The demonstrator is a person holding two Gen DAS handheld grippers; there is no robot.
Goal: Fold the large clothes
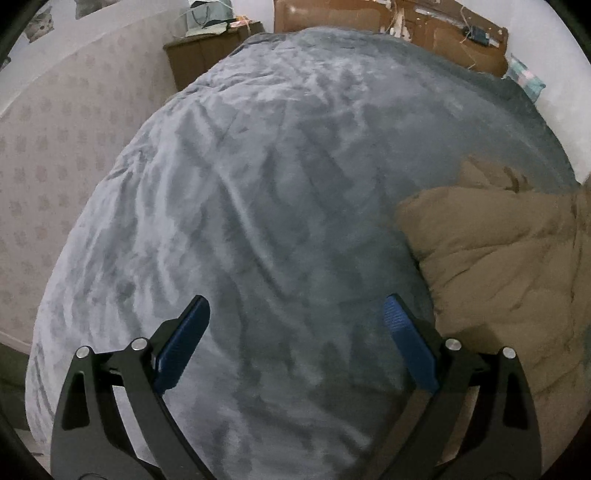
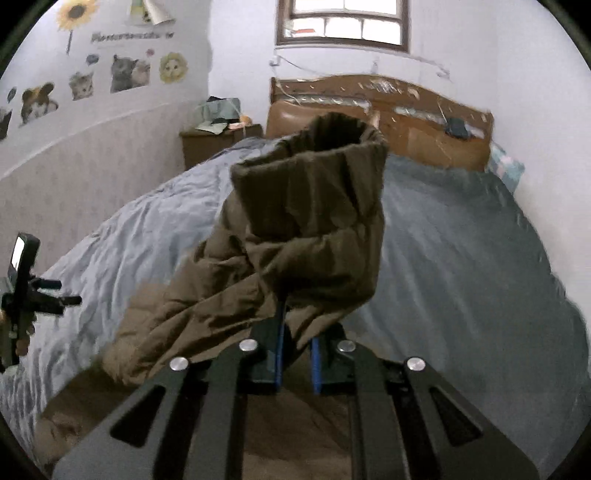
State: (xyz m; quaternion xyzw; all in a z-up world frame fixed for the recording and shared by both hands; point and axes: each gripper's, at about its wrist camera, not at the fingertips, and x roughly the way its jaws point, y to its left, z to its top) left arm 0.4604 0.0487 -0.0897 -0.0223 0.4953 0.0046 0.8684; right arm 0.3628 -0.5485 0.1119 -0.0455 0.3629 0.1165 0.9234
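Right claw [image 2: 295, 354] clenched on the brown jacket's sleeve [image 2: 310, 206], lifted above the bed [image 2: 461, 258] — a thin bite, so slippage is likely. Left claw [image 1: 295, 332] released, idle.

- It was a home bedroom: a wide bed under a grey plush blanket [image 2: 461, 258] stood against a worn brown wooden headboard [image 2: 417, 122].
- A dark wooden nightstand [image 2: 210, 142], cat and sunflower wall stickers [image 2: 129, 72] and a small wood-framed window [image 2: 343, 22] showed it.
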